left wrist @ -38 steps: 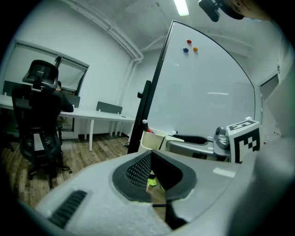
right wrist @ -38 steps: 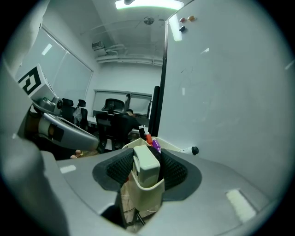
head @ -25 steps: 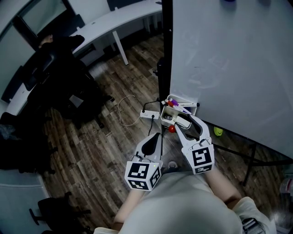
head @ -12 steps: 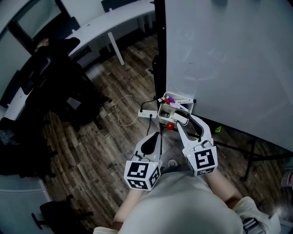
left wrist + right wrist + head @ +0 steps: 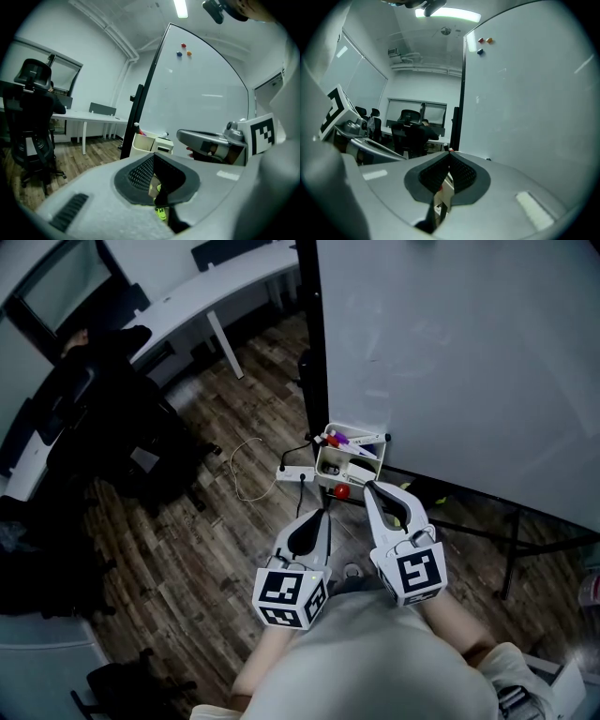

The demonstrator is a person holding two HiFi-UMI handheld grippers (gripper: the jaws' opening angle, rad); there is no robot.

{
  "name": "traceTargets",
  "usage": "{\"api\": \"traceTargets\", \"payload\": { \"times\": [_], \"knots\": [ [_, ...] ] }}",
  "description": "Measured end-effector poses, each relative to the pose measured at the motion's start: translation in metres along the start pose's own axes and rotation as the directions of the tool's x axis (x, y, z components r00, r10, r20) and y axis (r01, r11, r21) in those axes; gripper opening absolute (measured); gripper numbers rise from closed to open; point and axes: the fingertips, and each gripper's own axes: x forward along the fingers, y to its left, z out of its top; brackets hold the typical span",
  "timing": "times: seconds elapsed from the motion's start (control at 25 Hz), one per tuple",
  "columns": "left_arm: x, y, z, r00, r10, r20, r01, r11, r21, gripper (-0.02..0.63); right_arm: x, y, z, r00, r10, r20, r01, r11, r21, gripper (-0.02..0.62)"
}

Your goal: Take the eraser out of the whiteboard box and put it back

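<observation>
A small white box [image 5: 328, 463] hangs at the lower left corner of the whiteboard [image 5: 450, 362]. The white eraser [image 5: 362, 474] lies in it beside markers with purple and red caps [image 5: 335, 439]. My right gripper [image 5: 368, 488] is shut on nothing, its tips just short of the box's near edge and apart from the eraser. My left gripper [image 5: 323, 515] is also shut and empty, lower left of the box. The left gripper view shows the box [image 5: 143, 143], the eraser [image 5: 164, 145] and the right gripper [image 5: 180, 135] side on. In the right gripper view the right gripper [image 5: 449, 155] has its tips together.
A red knob [image 5: 343, 491] sits just under the box. A white power strip [image 5: 292, 473] with a looped cable lies on the wood floor. Black office chairs [image 5: 103, 418] and a white desk [image 5: 216, 287] stand at the left. The whiteboard's dark stand legs [image 5: 469, 532] run to the right.
The right gripper's jaws, open around the eraser in the box a second ago, have closed, and the gripper has drawn back toward me and risen. The eraser stays in the box.
</observation>
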Motion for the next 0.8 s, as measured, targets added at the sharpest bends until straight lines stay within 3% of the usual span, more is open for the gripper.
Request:
{"api": "traceTargets", "payload": {
  "times": [0.8],
  "knots": [
    [-0.018,-0.013,-0.003,0.997,-0.075,-0.013,0.075,0.997,0.018,0.002,-0.025,0.019,0.011,0.998,-0.068,-0.012,0.069,0.997,0.022,0.003]
  ]
}}
